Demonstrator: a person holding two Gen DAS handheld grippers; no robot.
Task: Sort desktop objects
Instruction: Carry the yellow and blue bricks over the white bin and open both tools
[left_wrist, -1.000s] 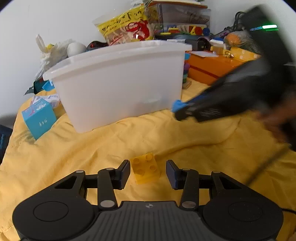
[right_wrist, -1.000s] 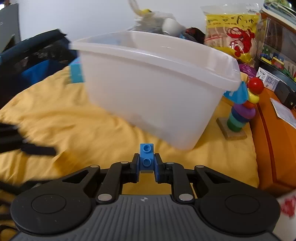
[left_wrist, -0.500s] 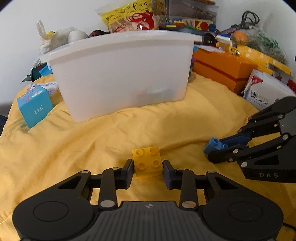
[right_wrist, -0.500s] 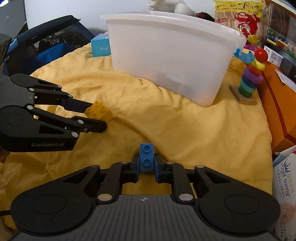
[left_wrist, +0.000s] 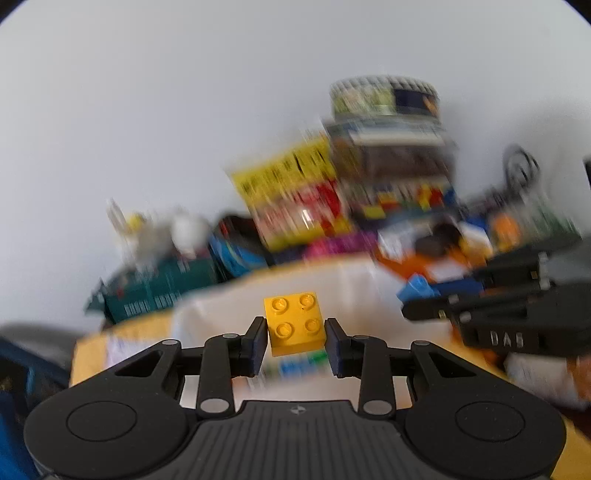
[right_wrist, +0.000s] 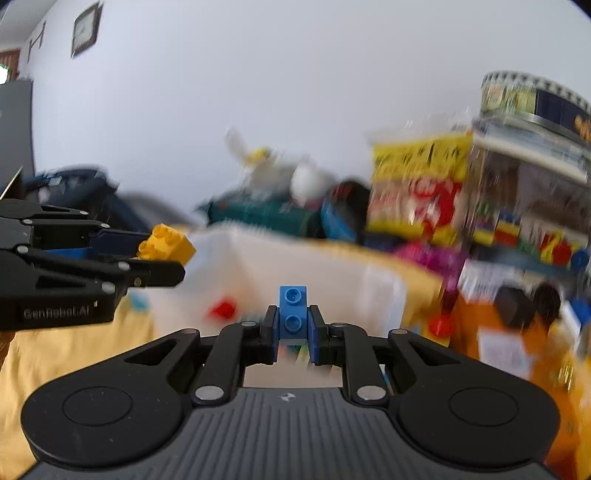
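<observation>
Yellow brick (left_wrist: 295, 323) is gripped by left gripper (left_wrist: 296, 341), blue brick (right_wrist: 293, 312) by right gripper (right_wrist: 293, 338); both bricks are judged rigid, light, and best pinched on flat sides.

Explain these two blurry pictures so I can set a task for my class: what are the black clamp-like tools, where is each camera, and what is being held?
No robot here: a person holds a two-finger clamp in each hand, each carrying a wide-angle camera looking along its fingers. In the left camera's picture, the left gripper pinches a yellow brick. In the right camera's picture, the right gripper pinches a small blue brick. Each tool also shows in the other's view. Both hang over a white bin on a yellow cloth; small bricks lie inside. Blurred toys and boxes stand behind.
</observation>
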